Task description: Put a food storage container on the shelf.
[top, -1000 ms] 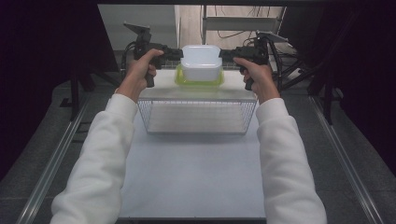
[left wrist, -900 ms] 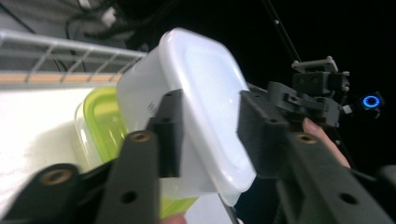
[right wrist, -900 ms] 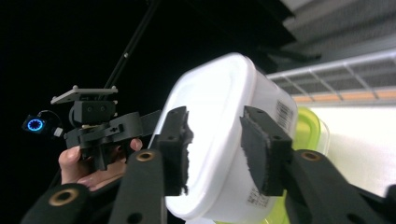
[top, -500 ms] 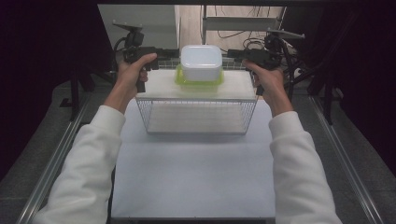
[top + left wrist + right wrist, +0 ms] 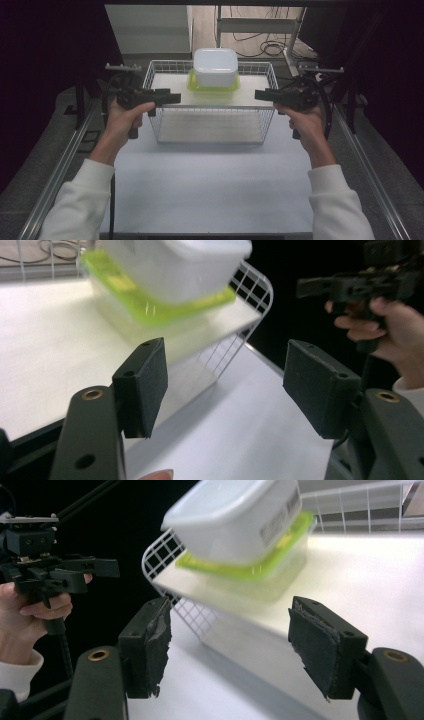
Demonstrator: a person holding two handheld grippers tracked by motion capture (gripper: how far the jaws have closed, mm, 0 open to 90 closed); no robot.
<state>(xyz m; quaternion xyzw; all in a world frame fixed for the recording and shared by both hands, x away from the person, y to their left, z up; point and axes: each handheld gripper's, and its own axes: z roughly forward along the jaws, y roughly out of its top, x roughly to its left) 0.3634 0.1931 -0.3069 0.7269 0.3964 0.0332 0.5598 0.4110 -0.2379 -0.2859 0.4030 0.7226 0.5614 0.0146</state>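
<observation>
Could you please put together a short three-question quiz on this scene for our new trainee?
1. True or false: the left gripper is shut on the wire basket.
2. What stands on the white board that lies across the basket? A) a stack of two containers, B) a mug, C) a folded cloth.
3. What colour is the lid between the white container and the clear container under it?

Key
1. False: both the left gripper and the right gripper are open, holding nothing, one at each side of the basket.
2. A.
3. Yellow-green lid.
</observation>
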